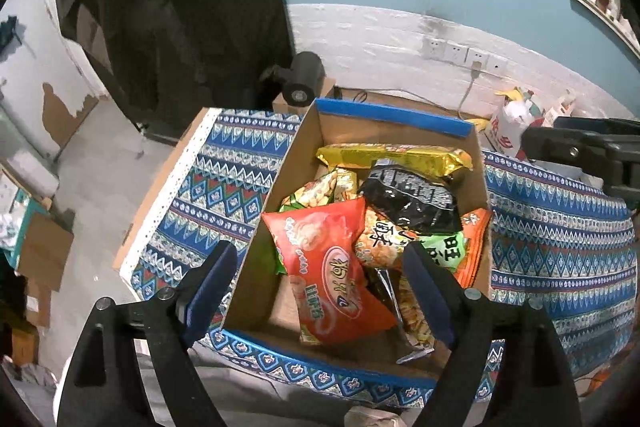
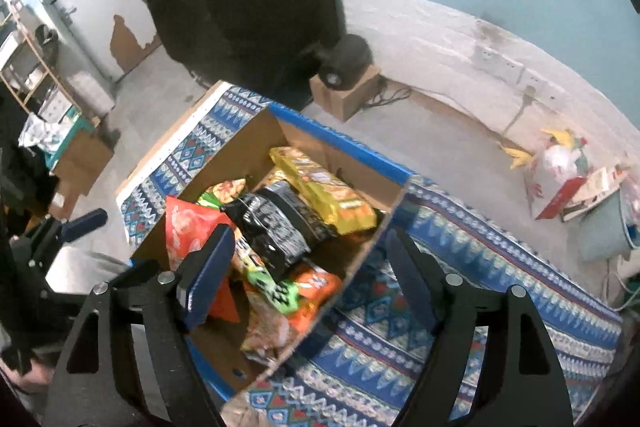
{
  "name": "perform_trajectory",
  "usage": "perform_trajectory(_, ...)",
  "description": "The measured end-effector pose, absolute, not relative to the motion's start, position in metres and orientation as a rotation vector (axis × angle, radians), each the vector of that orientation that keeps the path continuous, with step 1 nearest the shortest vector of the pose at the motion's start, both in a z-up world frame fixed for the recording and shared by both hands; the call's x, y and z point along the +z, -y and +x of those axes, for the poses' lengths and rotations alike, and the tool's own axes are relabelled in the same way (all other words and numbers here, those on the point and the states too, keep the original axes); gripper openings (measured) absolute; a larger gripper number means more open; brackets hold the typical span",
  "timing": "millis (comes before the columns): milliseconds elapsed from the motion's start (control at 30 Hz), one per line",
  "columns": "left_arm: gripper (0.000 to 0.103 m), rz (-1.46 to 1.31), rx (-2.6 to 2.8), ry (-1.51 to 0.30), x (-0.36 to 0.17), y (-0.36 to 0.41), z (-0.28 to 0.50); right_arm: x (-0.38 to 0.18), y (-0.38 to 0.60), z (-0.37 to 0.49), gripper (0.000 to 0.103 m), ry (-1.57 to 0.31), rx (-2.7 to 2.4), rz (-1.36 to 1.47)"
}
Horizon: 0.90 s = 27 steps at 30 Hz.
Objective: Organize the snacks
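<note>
Left wrist view: my left gripper (image 1: 320,279) stands wide over the cardboard box (image 1: 264,227) on the patterned table (image 1: 224,179), nothing between its fingers. Inside, the red snack bag (image 1: 332,267) lies on top, beside a black bag (image 1: 412,199) and a gold pack (image 1: 392,155); the packets underneath are mostly covered. Right wrist view is blurred: my right gripper (image 2: 308,267) is also wide and empty, straddling the box's right wall (image 2: 360,259). Print on the bags is unreadable there.

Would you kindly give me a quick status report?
Left gripper open, empty. Right gripper open, empty. Snack packets piled in cardboard box. Nothing in the way.
</note>
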<state>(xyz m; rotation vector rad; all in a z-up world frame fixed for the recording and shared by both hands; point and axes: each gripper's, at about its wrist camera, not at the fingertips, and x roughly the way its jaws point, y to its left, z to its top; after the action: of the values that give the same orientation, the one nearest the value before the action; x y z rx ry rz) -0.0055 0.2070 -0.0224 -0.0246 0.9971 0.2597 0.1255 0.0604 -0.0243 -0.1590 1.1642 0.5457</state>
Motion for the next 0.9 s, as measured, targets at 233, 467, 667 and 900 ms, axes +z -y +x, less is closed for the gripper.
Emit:
perform_trajectory(233,0.092,0.016,0.242,-0.973,-0.008,-0.187,-0.013,-0.010,-0.033,0.105,0.079,-1.122,0.518,-0.178)
perform_trajectory(467,0.094,0.039,0.222,-0.951,0.001,-0.172,-0.019,0.004,-0.010,0.084,0.080,-1.044,0.483,-0.222)
perform_trajectory(667,0.097,0.044,0.209,-0.954,0.005,-0.162,-0.023,0.011,0.015,0.075,0.080,-0.999,0.431,-0.219)
perform_trajectory(900,0.100,0.040,0.202,-0.954,0.010,-0.152,-0.023,0.005,0.032,0.067,0.080,-0.999,0.416,-0.218)
